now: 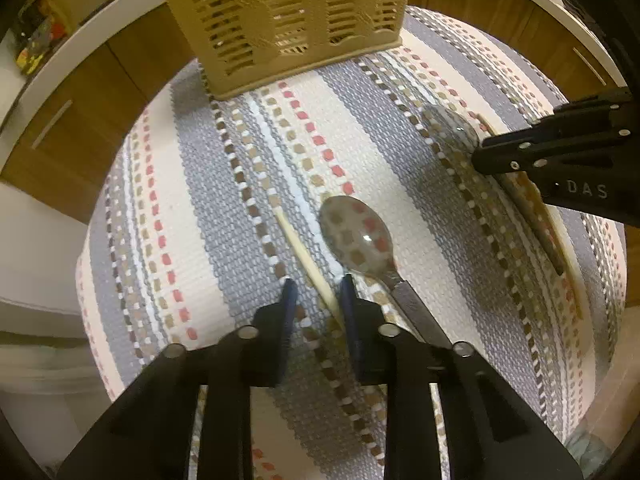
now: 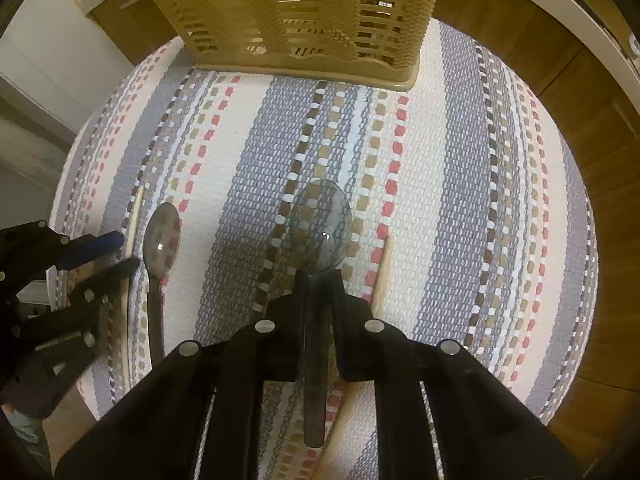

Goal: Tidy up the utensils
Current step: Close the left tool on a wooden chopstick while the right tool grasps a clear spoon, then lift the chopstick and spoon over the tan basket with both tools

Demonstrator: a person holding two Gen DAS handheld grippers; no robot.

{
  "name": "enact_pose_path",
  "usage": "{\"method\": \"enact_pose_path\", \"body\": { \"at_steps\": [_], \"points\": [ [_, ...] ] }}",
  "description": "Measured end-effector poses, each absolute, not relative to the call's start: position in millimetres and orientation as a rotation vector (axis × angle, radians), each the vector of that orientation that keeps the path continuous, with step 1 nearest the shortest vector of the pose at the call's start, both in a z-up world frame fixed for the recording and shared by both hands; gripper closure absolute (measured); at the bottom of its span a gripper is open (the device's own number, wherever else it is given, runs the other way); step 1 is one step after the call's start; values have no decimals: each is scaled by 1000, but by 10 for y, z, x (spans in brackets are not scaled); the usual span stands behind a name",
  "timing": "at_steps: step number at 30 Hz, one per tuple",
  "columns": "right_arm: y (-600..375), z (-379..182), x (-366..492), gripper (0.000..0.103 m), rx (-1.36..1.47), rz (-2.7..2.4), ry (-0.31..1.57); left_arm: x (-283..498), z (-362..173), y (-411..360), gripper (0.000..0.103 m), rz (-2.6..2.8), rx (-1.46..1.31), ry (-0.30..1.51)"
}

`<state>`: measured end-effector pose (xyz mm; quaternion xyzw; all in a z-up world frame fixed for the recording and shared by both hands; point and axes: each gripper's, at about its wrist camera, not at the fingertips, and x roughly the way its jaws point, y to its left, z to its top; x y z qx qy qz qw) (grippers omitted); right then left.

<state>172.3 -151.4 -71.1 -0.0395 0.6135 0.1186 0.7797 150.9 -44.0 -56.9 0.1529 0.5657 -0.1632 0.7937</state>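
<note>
Left wrist view: left gripper [image 1: 316, 292] clamped on the thin pale wooden chopstick [image 1: 304, 258], for lifting; steel spoon [image 1: 358, 236] at 1 o'clock.

Right wrist view: right gripper [image 2: 319, 280] clamped on the clear-bowled dark-handled spoon [image 2: 320, 226]; slotted tan plastic caddy [image 2: 296, 12] at 12 o'clock awaits both.

Glossy metal spoon [image 1: 356, 236], coarse woven cloth mat [image 1: 400, 184]

A striped woven mat [image 2: 248, 152] carries a slatted beige utensil caddy [image 2: 296, 20], two spoons [image 1: 356, 232] and, seemingly, chopsticks [image 1: 308, 264].
</note>
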Motion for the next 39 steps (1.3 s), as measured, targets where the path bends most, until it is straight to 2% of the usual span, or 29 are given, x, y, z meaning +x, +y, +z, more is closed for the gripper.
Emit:
{"method": "enact_pose_path", "body": {
  "at_steps": [3,10,21,31,39],
  "points": [
    [-1544,-710,1655,93,-77,270,1305,1529,-545,-341,100,-356,245,1197],
    [-1700,-532,1476,93,28,356,1215,1455,-286,-95,100,-420,41,1067],
    [-1935,75,1098,93,131,438,956,1180,425,56,100,-447,-89,676],
    [-1915,552,1069,93,60,412,676,959,1117,164,100,-393,-213,300],
    [-1788,875,1113,93,25,394,515,1066,1569,190,100,-340,-282,112]
  ]
}}
